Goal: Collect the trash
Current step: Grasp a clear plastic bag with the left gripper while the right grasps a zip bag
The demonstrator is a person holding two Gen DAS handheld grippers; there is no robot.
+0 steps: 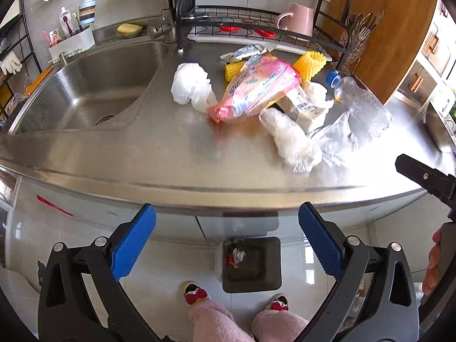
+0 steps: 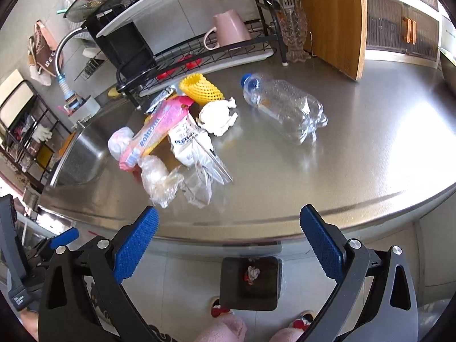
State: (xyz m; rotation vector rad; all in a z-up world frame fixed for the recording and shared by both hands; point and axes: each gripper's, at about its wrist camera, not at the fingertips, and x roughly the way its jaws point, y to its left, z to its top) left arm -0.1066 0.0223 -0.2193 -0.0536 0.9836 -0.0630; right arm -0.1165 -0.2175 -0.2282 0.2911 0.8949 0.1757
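A heap of trash lies on the steel counter (image 1: 114, 156): a pink snack bag (image 1: 256, 91) (image 2: 159, 128), a white plastic bag (image 1: 191, 85), clear crumpled wrappers (image 1: 296, 139) (image 2: 162, 179), a white printed packet (image 2: 188, 139), a crumpled tissue (image 2: 218, 116), yellow foam netting (image 2: 201, 88) and an empty clear bottle (image 1: 362, 102) (image 2: 285, 105). A black bin (image 1: 250, 262) (image 2: 250, 282) with some trash in it stands on the floor below the counter edge. My left gripper (image 1: 227, 245) and right gripper (image 2: 229, 248) are both open and empty, held in front of the counter above the bin.
A sink (image 1: 94, 85) lies left of the trash. A black dish rack (image 1: 256, 25) with a pink mug (image 1: 299, 20) (image 2: 228, 28) stands at the back, a wooden board (image 2: 336, 20) at the right. The person's slippered feet (image 1: 196, 296) are beside the bin.
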